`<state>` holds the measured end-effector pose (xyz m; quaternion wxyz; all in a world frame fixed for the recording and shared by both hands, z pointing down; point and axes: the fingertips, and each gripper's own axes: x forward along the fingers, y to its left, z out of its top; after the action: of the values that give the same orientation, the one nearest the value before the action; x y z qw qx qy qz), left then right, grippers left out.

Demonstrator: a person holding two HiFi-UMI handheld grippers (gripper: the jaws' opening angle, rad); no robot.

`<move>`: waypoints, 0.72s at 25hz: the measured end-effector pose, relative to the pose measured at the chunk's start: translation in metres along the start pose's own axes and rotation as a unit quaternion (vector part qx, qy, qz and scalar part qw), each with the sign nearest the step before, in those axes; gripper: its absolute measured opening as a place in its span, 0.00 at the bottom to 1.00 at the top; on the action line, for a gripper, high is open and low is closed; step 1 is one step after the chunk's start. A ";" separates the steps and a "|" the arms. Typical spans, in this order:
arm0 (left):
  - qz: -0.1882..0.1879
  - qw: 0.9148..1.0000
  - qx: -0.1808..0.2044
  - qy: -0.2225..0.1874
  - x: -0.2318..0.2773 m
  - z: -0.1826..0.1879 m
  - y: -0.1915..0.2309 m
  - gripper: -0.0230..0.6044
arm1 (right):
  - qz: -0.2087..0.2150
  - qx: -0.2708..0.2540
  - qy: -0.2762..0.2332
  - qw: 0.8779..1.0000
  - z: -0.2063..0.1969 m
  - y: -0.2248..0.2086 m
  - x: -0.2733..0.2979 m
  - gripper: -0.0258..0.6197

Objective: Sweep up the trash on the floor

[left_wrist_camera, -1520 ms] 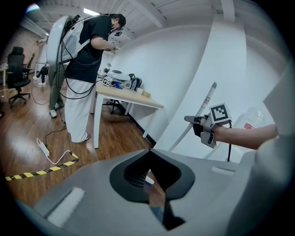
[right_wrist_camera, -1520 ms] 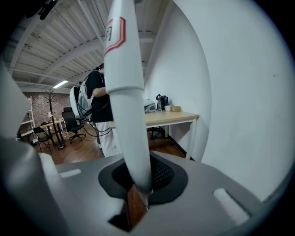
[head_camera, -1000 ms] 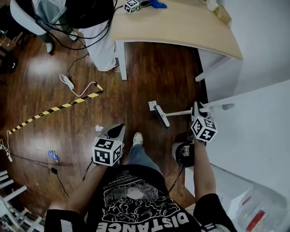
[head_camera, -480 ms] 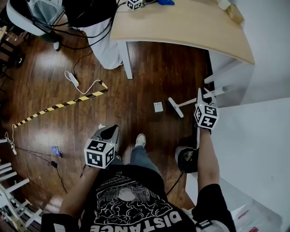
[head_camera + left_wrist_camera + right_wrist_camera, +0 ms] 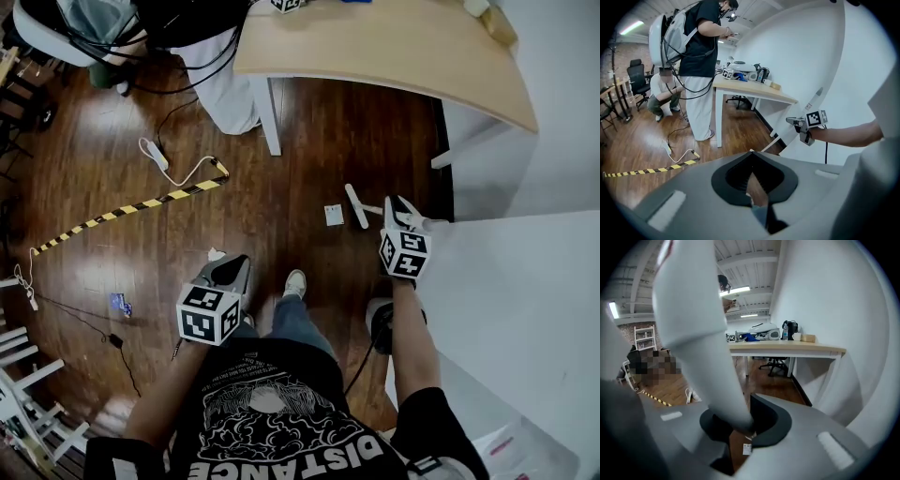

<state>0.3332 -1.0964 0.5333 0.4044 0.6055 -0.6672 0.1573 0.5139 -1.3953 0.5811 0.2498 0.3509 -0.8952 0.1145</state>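
Note:
My right gripper (image 5: pixel 398 210) is shut on the white broom handle (image 5: pixel 701 333), which runs thick through its jaws in the right gripper view. The broom head (image 5: pixel 355 205) lies on the dark wood floor just right of a small white paper piece (image 5: pixel 333 215), also visible below the jaws (image 5: pixel 747 449). My left gripper (image 5: pixel 238 263) is held low at the left, shut with nothing in it (image 5: pixel 751 153). A crumpled white scrap (image 5: pixel 216 254) lies just left of it. A blue scrap (image 5: pixel 117 304) lies farther left.
A light wooden desk (image 5: pixel 394 47) with white legs (image 5: pixel 273 120) stands ahead. A white partition (image 5: pixel 525 300) closes off the right. Yellow-black tape (image 5: pixel 131 208), a power strip with cord (image 5: pixel 155 155) and black cables cross the floor. A person (image 5: pixel 701 70) stands by the desk.
The broom head has swung from beside the white paper piece to its right and a bit farther away. My right gripper shifted slightly left. The left gripper has hardly moved.

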 end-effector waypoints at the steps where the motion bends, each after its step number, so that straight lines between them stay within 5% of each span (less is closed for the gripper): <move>1: 0.000 1.000 -0.001 0.000 0.000 -0.001 0.001 0.05 | 0.006 0.010 0.003 1.000 -0.004 0.007 -0.001 0.11; 18: 0.009 0.999 -0.039 -0.022 -0.049 -0.041 0.067 0.05 | 0.017 0.000 0.051 0.999 -0.039 0.132 -0.020 0.12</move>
<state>0.2817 -1.0197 0.5423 0.4110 0.5865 -0.6872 0.1216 0.4505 -1.2732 0.5996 0.2932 0.3292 -0.8871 0.1370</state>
